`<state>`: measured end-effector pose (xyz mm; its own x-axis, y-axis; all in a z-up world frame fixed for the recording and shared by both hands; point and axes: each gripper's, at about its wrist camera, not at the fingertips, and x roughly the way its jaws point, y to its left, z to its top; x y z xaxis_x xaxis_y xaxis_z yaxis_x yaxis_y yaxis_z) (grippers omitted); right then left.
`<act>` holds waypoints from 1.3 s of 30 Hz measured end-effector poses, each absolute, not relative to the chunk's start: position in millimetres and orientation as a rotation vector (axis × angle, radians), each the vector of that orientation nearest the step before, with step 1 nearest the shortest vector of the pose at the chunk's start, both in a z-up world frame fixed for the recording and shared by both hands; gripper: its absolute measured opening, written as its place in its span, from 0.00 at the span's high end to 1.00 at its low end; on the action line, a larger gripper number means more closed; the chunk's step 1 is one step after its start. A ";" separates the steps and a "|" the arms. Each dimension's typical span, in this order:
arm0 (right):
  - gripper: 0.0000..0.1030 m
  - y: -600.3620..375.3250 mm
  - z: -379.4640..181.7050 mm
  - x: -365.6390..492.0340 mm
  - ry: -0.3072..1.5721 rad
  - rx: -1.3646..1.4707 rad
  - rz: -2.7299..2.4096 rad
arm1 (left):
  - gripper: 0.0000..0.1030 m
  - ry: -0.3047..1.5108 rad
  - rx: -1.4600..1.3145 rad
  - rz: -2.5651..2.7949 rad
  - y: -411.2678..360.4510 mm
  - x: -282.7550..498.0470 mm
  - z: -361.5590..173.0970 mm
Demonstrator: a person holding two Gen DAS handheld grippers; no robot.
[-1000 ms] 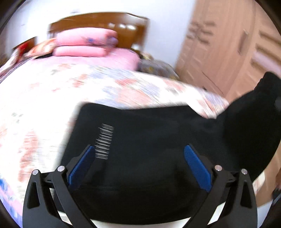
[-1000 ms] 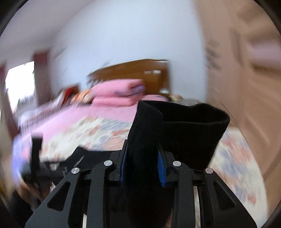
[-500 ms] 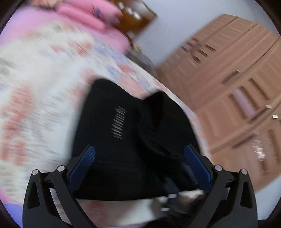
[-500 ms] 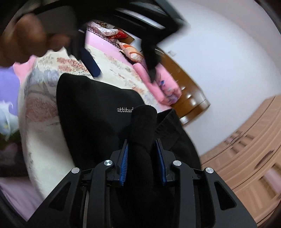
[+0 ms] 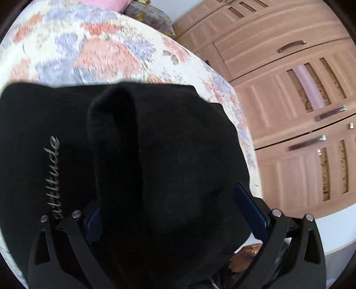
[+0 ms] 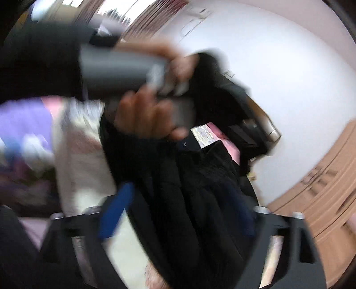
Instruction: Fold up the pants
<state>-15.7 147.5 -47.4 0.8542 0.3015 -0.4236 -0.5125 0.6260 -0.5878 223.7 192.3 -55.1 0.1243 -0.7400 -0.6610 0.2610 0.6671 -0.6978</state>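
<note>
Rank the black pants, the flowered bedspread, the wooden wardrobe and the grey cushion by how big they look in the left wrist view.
1. Black pants, though they are nearest the camera.
2-3. Flowered bedspread and wooden wardrobe look alike; not ranked.
4. Grey cushion, partly cut off.

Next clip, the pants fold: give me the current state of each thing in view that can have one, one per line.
black pants: partly folded, a flap doubled over on the floral bedspread.
left gripper: open, fabric between its fingers.
right gripper: open, straddling bunched fabric; view blurred.
wardrobe doors: shut.
hand: gripping a grey gripper handle.
</note>
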 end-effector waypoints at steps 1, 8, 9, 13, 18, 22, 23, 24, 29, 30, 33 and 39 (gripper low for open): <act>0.17 133.3 -37.5 -16.3 0.331 -0.687 0.504 | 0.02 1.223 -0.519 -0.796 195.9 223.5 -58.4; 0.17 32.9 -10.8 49.8 0.642 0.052 0.708 | 0.02 1.130 -0.767 -0.926 225.5 218.0 -66.8; 0.17 28.4 -13.6 62.8 0.678 0.110 0.685 | 0.02 1.134 -0.754 -0.924 221.8 217.7 -66.5; 0.11 48.4 -31.0 99.6 0.834 0.172 0.750 | 0.02 1.155 -0.712 -0.928 213.3 220.2 -68.0; 0.11 68.7 -20.1 95.0 0.802 0.121 0.904 | 0.02 1.167 -0.704 -0.944 210.4 219.4 -69.4; 0.11 74.6 -15.7 87.0 0.823 0.083 0.965 | 0.02 1.178 -0.669 -0.954 214.0 218.1 -68.9; 0.11 75.2 -10.0 80.7 0.817 0.058 1.005 | 0.02 1.178 -0.663 -0.954 212.8 217.7 -68.6; 0.12 80.4 -9.2 82.7 0.815 0.043 1.017 | 0.02 1.176 -0.662 -0.955 212.2 217.2 -68.2; 0.15 78.4 1.8 79.7 0.795 0.007 0.988 | 0.02 1.161 -0.691 -0.988 217.4 215.1 -69.2; 0.15 79.8 -2.9 84.8 0.830 -0.011 0.975 | 0.02 1.161 -0.693 -0.991 217.8 215.6 -69.7; 0.14 100.4 -16.6 92.6 0.901 -0.060 1.003 | 0.02 1.174 -0.686 -0.982 218.4 218.0 -71.3; 0.14 103.3 -6.3 87.6 0.876 0.011 1.129 | 0.02 1.165 -0.662 -0.995 219.6 214.0 -68.4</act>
<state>87.6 103.3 -6.3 0.1411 0.7860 -0.6019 -0.7781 0.4640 0.4235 214.0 219.6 -68.4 0.0744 -0.8974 -0.4349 0.2893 0.4368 -0.8518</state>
